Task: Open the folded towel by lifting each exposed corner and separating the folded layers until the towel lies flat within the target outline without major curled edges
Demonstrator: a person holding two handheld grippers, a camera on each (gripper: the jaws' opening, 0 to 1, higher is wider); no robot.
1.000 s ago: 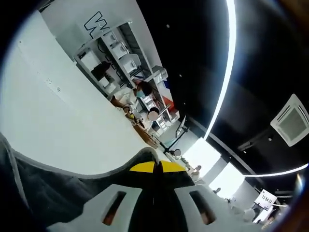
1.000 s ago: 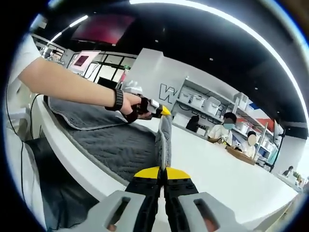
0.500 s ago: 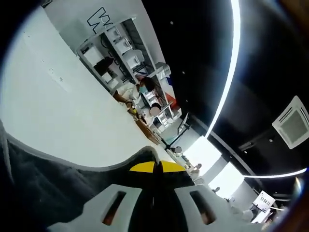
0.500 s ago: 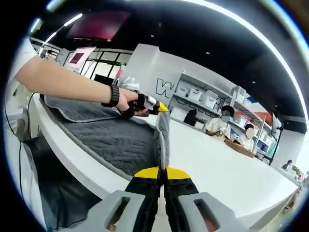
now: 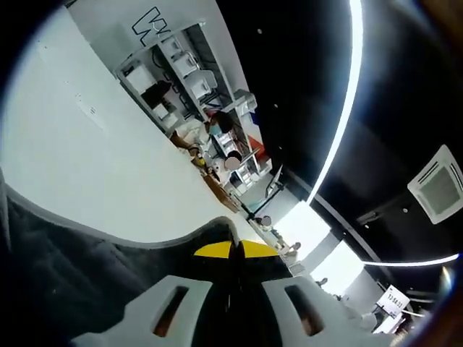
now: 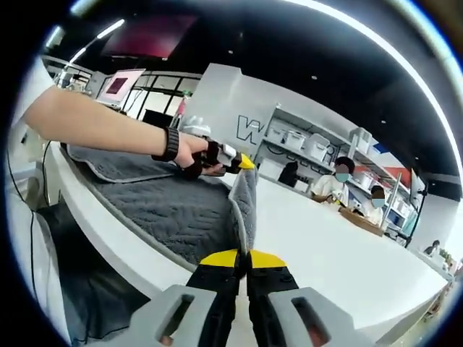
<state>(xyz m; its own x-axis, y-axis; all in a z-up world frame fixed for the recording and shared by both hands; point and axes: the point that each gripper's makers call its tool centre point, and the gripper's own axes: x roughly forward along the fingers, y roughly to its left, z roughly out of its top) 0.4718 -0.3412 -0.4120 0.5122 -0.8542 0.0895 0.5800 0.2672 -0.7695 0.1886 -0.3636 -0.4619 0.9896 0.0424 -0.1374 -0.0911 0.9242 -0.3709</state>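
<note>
The dark grey quilted towel (image 6: pixel 166 210) lies on the white table (image 6: pixel 325 249), with one pale-bound edge (image 6: pixel 246 199) lifted and stretched between the two grippers. My right gripper (image 6: pixel 242 258) is shut on the near end of that edge. At the far end, a hand (image 6: pixel 189 153) with a wristwatch holds my left gripper (image 6: pixel 242 163), shut on the towel's corner. In the left gripper view, my left gripper (image 5: pixel 231 249) is clamped on the towel (image 5: pixel 72 267), which hangs away to the left.
The white table (image 5: pixel 87 159) stretches beyond the towel. Shelves with boxes (image 6: pixel 304 152) and seated people (image 6: pixel 334 189) are at the far side of the room. Dark fabric (image 6: pixel 72 289) hangs below the table's near edge.
Both grippers keep their hold on the lifted towel edge. The views have shifted only slightly.
</note>
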